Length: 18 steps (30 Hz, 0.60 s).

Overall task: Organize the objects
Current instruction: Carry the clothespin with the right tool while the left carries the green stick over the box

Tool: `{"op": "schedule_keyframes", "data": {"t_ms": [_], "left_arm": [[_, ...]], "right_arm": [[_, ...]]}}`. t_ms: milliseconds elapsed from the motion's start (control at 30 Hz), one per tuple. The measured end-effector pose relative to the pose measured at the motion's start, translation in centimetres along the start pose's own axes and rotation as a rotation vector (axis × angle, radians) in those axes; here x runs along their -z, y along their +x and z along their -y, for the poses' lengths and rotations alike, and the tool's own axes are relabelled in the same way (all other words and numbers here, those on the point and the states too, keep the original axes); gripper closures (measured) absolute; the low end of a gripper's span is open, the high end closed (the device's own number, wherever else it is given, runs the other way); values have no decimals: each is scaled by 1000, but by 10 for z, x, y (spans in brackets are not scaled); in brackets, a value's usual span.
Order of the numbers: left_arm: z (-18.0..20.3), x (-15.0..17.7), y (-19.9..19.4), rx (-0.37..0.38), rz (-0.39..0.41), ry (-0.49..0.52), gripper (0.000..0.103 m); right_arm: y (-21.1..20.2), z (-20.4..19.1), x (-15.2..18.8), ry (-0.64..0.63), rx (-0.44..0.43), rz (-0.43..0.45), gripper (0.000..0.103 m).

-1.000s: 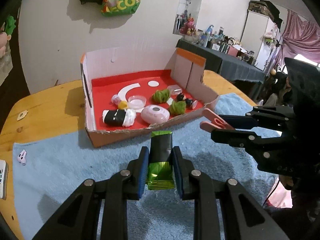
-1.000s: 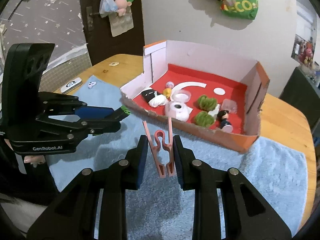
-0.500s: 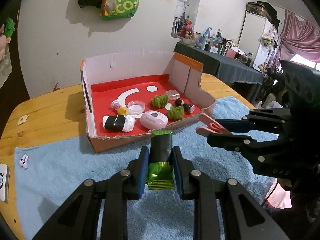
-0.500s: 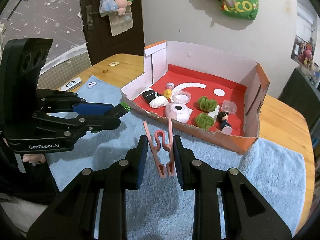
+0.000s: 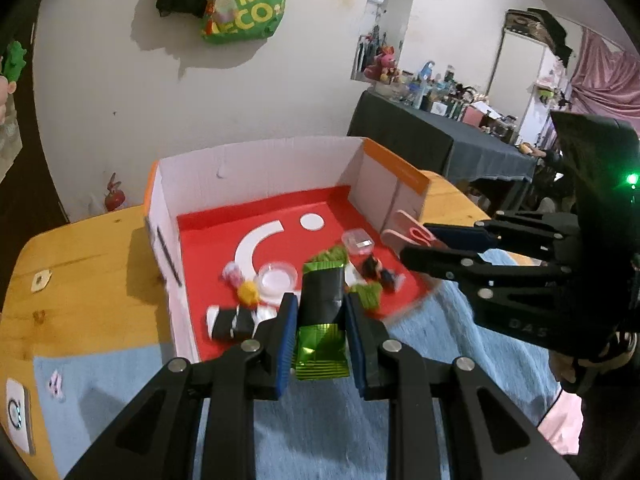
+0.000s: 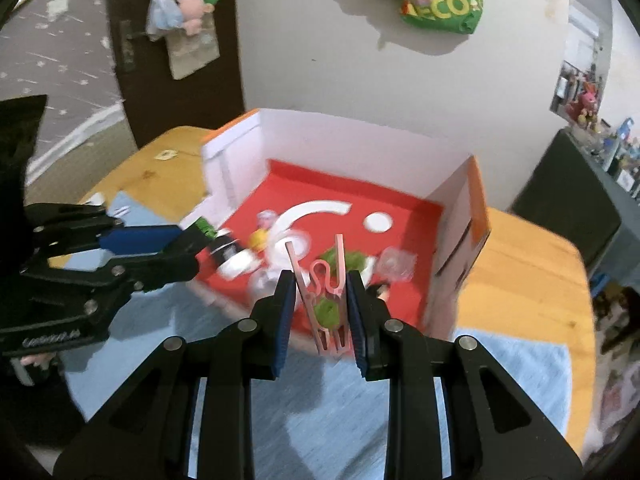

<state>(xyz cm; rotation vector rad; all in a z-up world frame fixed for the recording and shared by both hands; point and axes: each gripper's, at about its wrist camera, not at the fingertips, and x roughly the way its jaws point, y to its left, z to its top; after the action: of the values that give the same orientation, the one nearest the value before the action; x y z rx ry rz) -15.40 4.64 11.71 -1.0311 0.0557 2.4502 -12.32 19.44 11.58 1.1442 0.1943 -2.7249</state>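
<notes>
My left gripper (image 5: 322, 320) is shut on a black and green foil packet (image 5: 322, 312), held over the front edge of the open cardboard box (image 5: 256, 168) with a red floor. My right gripper (image 6: 320, 304) is shut on a pink clothes peg (image 6: 322, 292), held over the box's front edge (image 6: 460, 216). In the left wrist view the right gripper (image 5: 404, 240) with the peg (image 5: 404, 234) is near the box's right wall. In the right wrist view the left gripper (image 6: 188, 240) shows at the box's left corner.
The box holds a black and white roll (image 5: 232, 322), a yellow ball (image 5: 248, 292), a clear round lid (image 5: 278, 278), green tufts (image 5: 368, 294), a small dark figure (image 5: 376, 270) and a clear case (image 5: 357, 242). A blue towel (image 5: 440, 344) covers the wooden table (image 5: 80, 272).
Both grippers have moved forward and now hang over the box's front edge, still holding the packet and the peg. The box looks nearer in both views.
</notes>
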Motion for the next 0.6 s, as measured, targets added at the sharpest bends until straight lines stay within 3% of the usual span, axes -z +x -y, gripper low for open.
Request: {"op": "schedule_keyframes", "data": {"t_ms": [300,600], "left_arm": [[-20,-48,61,-56,-104,-61,78],[-41,-68,111,-128,-180,-123,78]], "right_arm": [[65,36,-56,92,48,-112,79],[116,50,-77,128,124,-204,79]]}}
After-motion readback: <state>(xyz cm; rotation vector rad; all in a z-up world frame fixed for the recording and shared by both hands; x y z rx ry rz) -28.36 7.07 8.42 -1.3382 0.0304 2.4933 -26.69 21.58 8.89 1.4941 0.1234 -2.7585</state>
